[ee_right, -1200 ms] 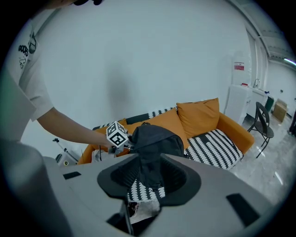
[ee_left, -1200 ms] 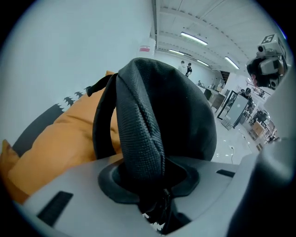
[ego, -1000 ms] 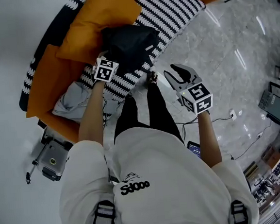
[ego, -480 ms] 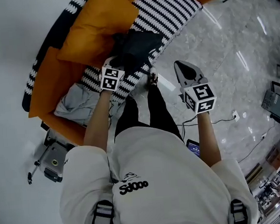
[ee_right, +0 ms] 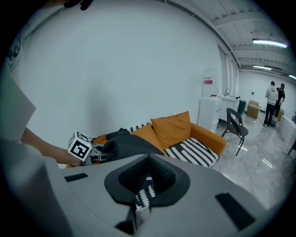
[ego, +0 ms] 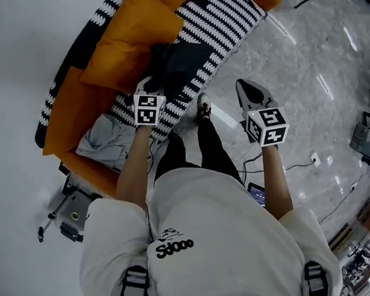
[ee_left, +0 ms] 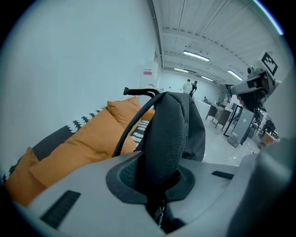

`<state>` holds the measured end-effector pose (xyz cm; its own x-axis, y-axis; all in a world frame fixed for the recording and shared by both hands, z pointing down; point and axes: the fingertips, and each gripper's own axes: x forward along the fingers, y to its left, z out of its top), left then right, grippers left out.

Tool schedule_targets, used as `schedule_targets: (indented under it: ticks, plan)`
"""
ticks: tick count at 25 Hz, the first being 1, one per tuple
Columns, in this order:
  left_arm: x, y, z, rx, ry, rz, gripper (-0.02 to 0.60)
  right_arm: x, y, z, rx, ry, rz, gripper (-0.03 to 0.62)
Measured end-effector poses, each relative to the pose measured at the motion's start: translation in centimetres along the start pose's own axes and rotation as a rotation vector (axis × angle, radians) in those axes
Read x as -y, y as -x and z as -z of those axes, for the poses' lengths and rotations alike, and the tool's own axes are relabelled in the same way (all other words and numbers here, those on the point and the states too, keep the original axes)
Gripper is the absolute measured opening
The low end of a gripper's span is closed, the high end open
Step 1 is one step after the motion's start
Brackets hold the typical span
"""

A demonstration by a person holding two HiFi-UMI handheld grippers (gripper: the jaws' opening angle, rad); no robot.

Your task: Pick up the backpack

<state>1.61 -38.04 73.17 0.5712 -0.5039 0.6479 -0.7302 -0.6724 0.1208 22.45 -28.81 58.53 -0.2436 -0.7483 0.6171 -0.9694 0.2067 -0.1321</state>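
Sofa (ego: 224, 10) below; backpack (ego: 180, 61) clamped in left hand-held gripper (ego: 148, 91)

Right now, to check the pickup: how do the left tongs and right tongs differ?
The left tongs are clamped on the mesh strap of the black backpack; the right tongs are shut on nothing. The left tongs sit over the striped sofa; the right tongs hang over the grey floor. Both are closed.

Part of backpack (ego: 179, 62) behind left gripper (ego: 149, 89)
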Motion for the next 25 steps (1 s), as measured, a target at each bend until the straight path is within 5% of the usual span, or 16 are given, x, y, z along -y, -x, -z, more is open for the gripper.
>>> schedule_targets:
  ticks: [14, 25]
  plan:
    - [-2.6, 12.4, -14.7, 0.299, 0.043, -0.125, 0.041, -1.3, 2.3, -12.0, 0.212, 0.078, -0.054, 0.035]
    - [-5.1, 21.4, -24.6, 0.477, 0.001, -0.231, 0.041, -4.7, 3.2, -22.4, 0.367, 0.206, -0.132, 0.035]
